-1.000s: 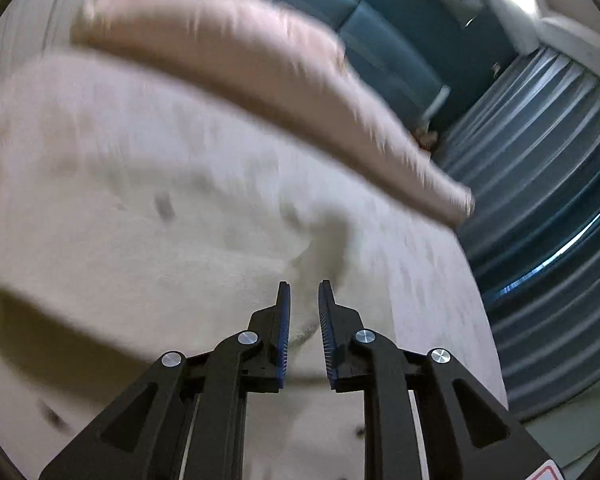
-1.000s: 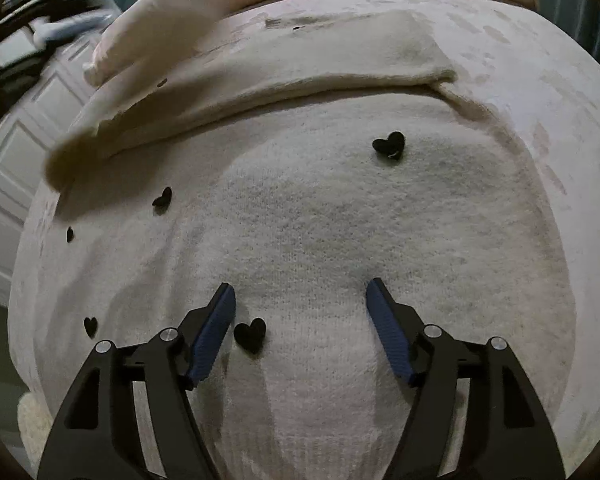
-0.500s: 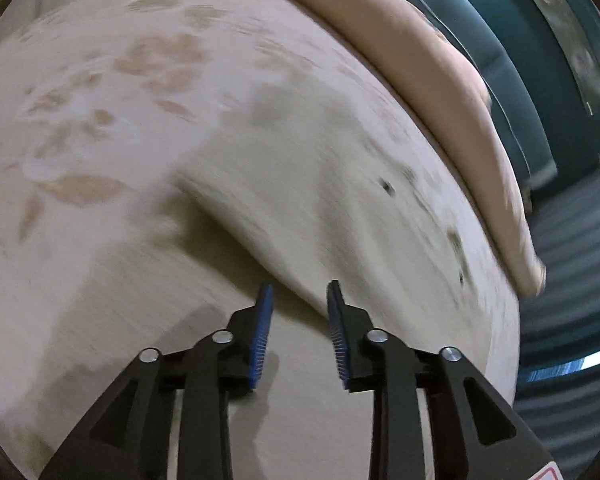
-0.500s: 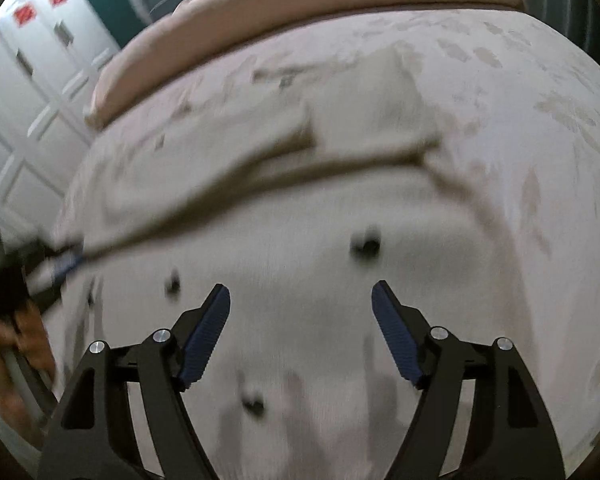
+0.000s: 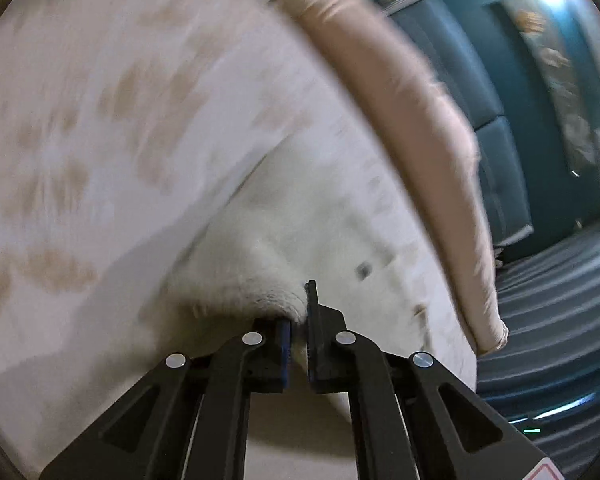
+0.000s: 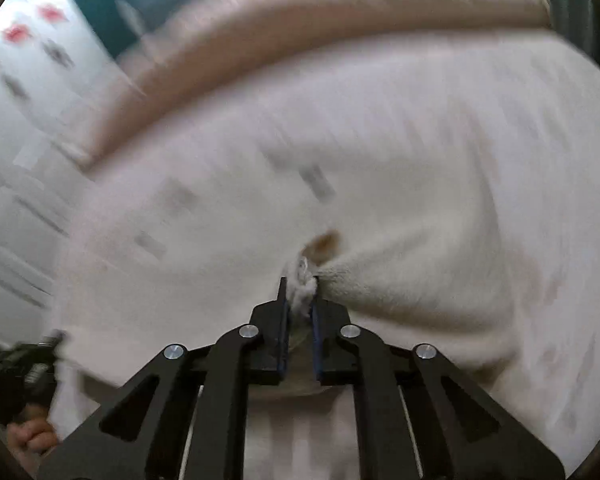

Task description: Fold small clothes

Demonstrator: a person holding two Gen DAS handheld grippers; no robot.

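Note:
A small cream knit sweater with black hearts lies on a pale bed. In the left wrist view my left gripper [image 5: 298,312] is shut on a fold of the cream sweater [image 5: 260,264], which bunches up at the fingertips. In the right wrist view my right gripper [image 6: 300,296] is shut on a pinch of the same sweater [image 6: 400,240], with cloth pulled into a ridge to the right of the jaws. Both views are motion-blurred.
A pale bedspread with tan blotches [image 5: 80,140] covers the bed. A long peach bolster [image 5: 420,140] lies along its far edge and also shows in the right wrist view [image 6: 300,20]. A teal wall and blue headboard [image 5: 480,80] lie beyond. White cabinet doors [image 6: 20,120] stand left.
Both grippers were open over the sweater; now each has closed on a fold of it. Both cameras have swung, and the cloth has gathered at the jaws.

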